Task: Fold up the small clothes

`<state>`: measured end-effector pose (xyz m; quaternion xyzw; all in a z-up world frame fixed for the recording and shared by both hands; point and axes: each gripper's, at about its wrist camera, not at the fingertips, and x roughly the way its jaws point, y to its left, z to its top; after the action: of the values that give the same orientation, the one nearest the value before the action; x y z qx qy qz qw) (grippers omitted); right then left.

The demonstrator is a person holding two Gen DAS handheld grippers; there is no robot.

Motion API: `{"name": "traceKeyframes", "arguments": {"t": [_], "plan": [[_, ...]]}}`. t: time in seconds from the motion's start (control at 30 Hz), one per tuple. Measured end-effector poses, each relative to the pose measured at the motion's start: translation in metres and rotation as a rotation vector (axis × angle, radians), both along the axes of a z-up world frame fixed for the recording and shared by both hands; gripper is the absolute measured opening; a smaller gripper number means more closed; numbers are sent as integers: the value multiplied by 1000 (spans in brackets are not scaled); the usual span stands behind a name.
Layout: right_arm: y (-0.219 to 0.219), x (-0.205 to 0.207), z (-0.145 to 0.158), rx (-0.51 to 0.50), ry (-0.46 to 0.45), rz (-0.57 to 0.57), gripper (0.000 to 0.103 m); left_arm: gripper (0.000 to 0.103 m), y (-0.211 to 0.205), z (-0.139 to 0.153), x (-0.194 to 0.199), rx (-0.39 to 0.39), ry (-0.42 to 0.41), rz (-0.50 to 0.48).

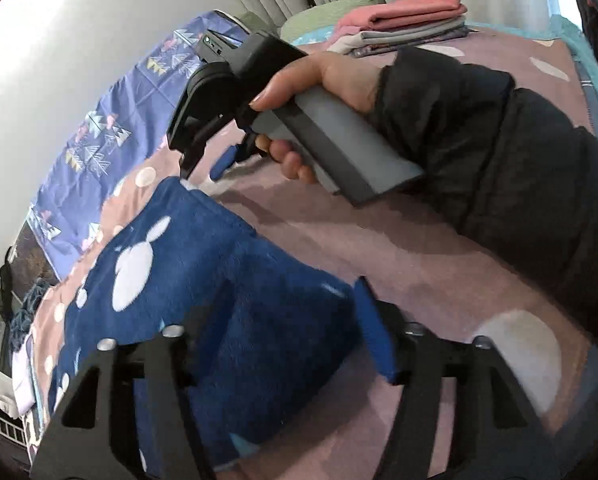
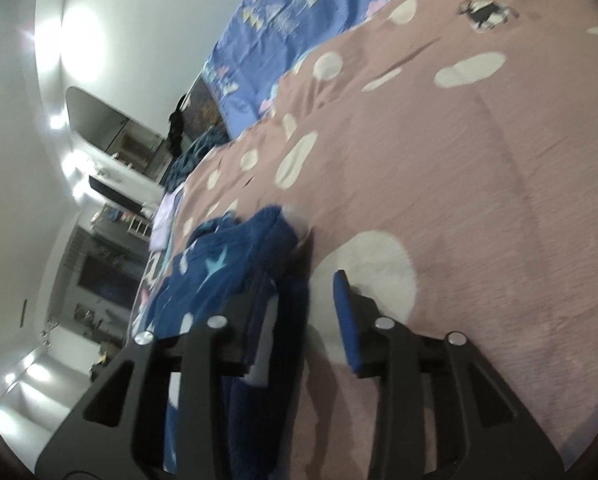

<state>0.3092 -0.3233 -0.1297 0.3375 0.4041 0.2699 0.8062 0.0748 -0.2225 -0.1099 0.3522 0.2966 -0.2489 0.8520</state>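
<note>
Quick rundown from my end. I count one piece in play: a dark blue fleece garment with white blobs and light blue stars, lying rumpled on the pink bedspread with its white spots. In the left wrist view it fills the lower left, running under my left gripper. Those jaws stand apart; one blue pad shows clearly on the right side, the other is lost against the fleece, and fabric sits in the gap. I can't see the pads pressing on it, so I'd call that one released.

My right gripper is a different story: the garment's edge is bunched against the left finger and fills much of the gap, with the right pad standing off over a big white spot. It's blurry, so I honestly can't tell if it's clamped on the cloth or just around it.

In the left view I also see the right hand wrapped around its grey handle, dark sleeve behind it.

At the far end there's one stack of folded clothes, roughly four layers, pink on top. One purple-blue patterned sheet runs along the wall side.
</note>
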Motion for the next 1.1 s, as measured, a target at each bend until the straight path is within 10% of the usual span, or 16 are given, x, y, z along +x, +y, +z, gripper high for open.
{"name": "traceKeyframes", "arguments": {"t": [0.33, 0.47, 0.57, 0.7, 0.83, 0.93, 1.0, 1.1], "plan": [[19, 1, -1, -37, 70, 165, 37, 64, -4, -2, 2, -26, 44, 42], [28, 4, -5, -12, 64, 175, 32, 40, 3, -2, 3, -71, 92, 23], [19, 1, 3, 16, 11, 56, 4, 21, 5, -2, 3, -98, 111, 10], [-13, -14, 29, 24, -142, -89, 0, 18, 10, -6, -2, -133, 137, -10], [-30, 6, -11, 126, 48, -107, 0, 19, 11, -8, -1, -146, 141, -2], [-27, -1, 6, 173, -34, -56, 14, 20, 12, -9, -1, -155, 143, -5], [-11, -2, 8, 193, -49, 23, 71, 20, 12, -9, 0, -160, 145, -6], [30, 4, 2, 60, -20, 124, 71, 20, 12, -10, 0, -164, 149, -12]]}}
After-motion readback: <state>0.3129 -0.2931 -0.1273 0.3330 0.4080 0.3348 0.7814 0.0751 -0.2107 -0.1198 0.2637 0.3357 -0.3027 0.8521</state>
